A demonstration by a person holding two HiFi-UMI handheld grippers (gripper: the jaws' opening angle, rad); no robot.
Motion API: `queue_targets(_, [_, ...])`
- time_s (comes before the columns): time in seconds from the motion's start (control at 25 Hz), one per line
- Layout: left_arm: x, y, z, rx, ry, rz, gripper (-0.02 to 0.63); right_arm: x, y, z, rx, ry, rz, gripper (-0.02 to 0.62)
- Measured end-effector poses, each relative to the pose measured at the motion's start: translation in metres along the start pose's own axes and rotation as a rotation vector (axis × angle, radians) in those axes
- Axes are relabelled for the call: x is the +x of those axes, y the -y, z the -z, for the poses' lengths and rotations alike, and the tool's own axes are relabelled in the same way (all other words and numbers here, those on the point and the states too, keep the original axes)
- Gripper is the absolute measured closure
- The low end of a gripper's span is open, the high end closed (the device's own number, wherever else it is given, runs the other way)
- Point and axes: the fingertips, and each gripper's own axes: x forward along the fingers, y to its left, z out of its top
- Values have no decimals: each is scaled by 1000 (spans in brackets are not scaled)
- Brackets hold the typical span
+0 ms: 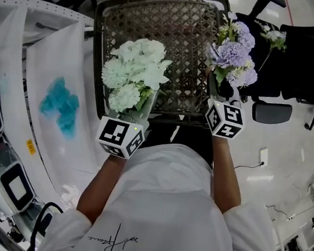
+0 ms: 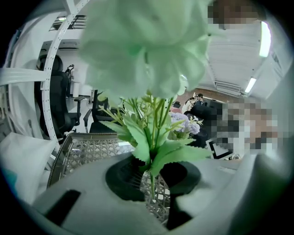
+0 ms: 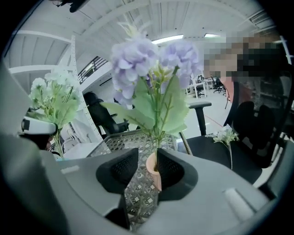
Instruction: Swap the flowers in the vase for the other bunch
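Nearest the lens in the head view is the person's white-shirted torso, from which both forearms reach toward a woven tabletop [image 1: 183, 25]. Left claw [image 1: 132, 116]: closed on the stems of the white bunch [image 1: 134, 70], which stands upright over the tabletop's near left part. Right claw [image 1: 221, 98]: at the near right corner, directly below the purple bunch [image 1: 235, 52]; the vase is hidden here by blooms and claw. The two bunches stand side by side, well apart; a stray white sprig [image 1: 273, 35] lies on a black chair [image 1: 296, 58] beyond. Left gripper view: green stems pass down between the dark pads, which pinch them narrowly; pale blooms fill the upper field, and the purple bunch shows beyond, toward picture right. Right gripper view: the peach vase [image 3: 154, 172] stands between pads set wide, its neck touching the pad at picture right and clear of the other, so nothing is gripped. The purple stems rise from its mouth above the pads, long axis upright. Judged from this, the swap is not yet made: purple flowers occupy the vase, and the replacement is in the left claw. The right hand is nearer the vase; lifting the purple bunch would call for a grip higher up, on the stems rather than the neck.
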Motion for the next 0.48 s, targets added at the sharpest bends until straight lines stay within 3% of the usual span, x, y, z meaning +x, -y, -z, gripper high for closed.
queue_targets(0.48, [-5,7,-1,4,16,28,523,-17,-5,1,4,18,17,477])
